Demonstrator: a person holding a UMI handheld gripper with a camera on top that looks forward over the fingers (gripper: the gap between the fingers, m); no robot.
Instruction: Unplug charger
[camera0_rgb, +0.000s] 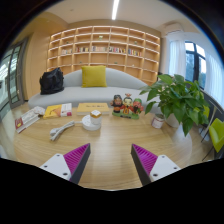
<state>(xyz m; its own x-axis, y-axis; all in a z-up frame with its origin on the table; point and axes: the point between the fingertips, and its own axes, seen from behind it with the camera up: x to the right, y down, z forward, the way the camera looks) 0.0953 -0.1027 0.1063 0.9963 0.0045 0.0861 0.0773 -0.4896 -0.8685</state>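
My gripper (111, 162) is open and empty, low over a wooden table (110, 145), with the magenta pads (75, 158) wide apart. Beyond the fingers to the left, a white elongated item (61, 129) that looks like a power strip or charger with a cable lies on the table. A small white rounded object (91, 121) sits just to its right. I cannot tell which of them is the charger, or whether a plug is seated. Both are well ahead of the fingertips and nothing stands between the fingers.
A leafy potted plant (180, 100) stands at the right of the table. Books and papers (27, 119) lie at the left, small figurines (126, 104) in the middle. Behind are a sofa with a yellow cushion (94, 76), a black bag (52, 82) and bookshelves (105, 50).
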